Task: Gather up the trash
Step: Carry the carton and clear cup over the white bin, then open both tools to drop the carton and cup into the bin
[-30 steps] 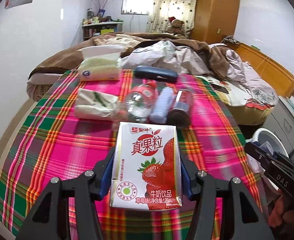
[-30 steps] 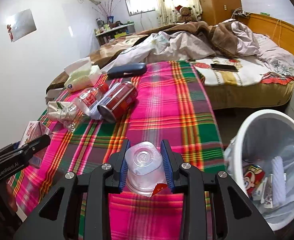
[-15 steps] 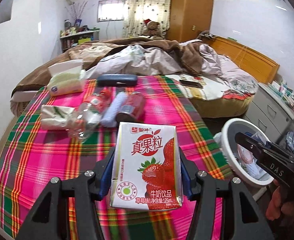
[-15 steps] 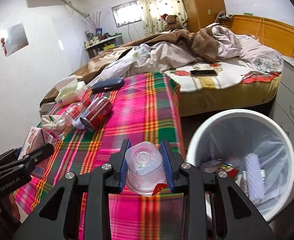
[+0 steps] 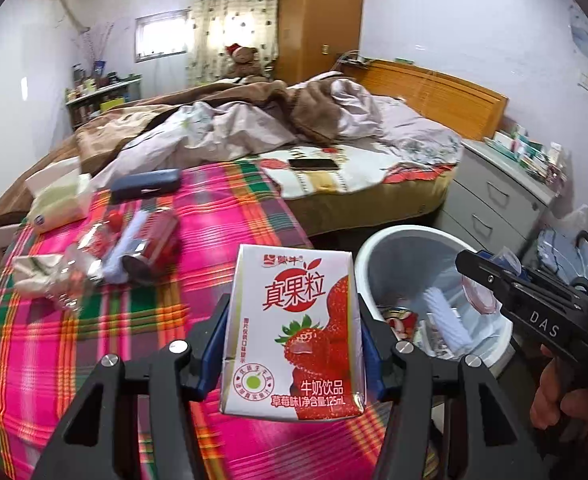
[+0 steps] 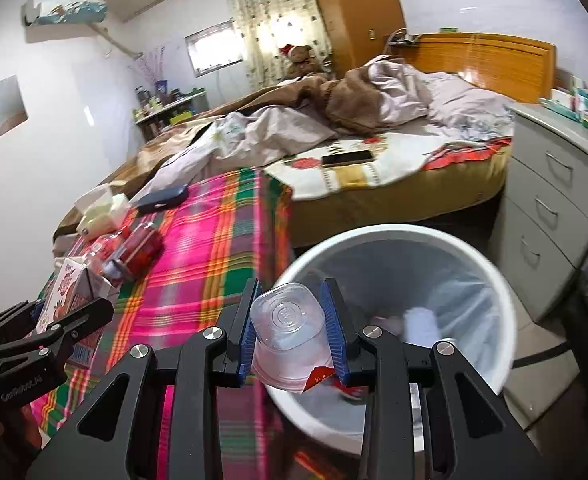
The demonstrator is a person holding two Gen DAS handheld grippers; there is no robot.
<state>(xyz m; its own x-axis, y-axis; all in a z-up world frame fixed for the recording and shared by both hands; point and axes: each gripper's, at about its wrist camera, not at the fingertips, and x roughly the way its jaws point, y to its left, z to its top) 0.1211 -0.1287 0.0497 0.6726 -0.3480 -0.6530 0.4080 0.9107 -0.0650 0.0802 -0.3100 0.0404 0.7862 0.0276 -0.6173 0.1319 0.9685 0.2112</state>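
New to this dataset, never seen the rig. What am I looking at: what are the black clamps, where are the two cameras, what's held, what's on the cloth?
There is no robot arm. A person holds a two-finger gripper in each hand, and each gripper carries a fisheye camera looking forward along its fingers. So one picture is the left hand's view, the other the right's.

The left gripper is shut on a strawberry milk carton. The right gripper is shut on a clear plastic cup, held over the near rim of a white trash bin that already has litter in it.

On the plaid cloth lie a clear plastic bottle, a red can, two tissue packs and a dark blue case. Behind is an unmade bed.
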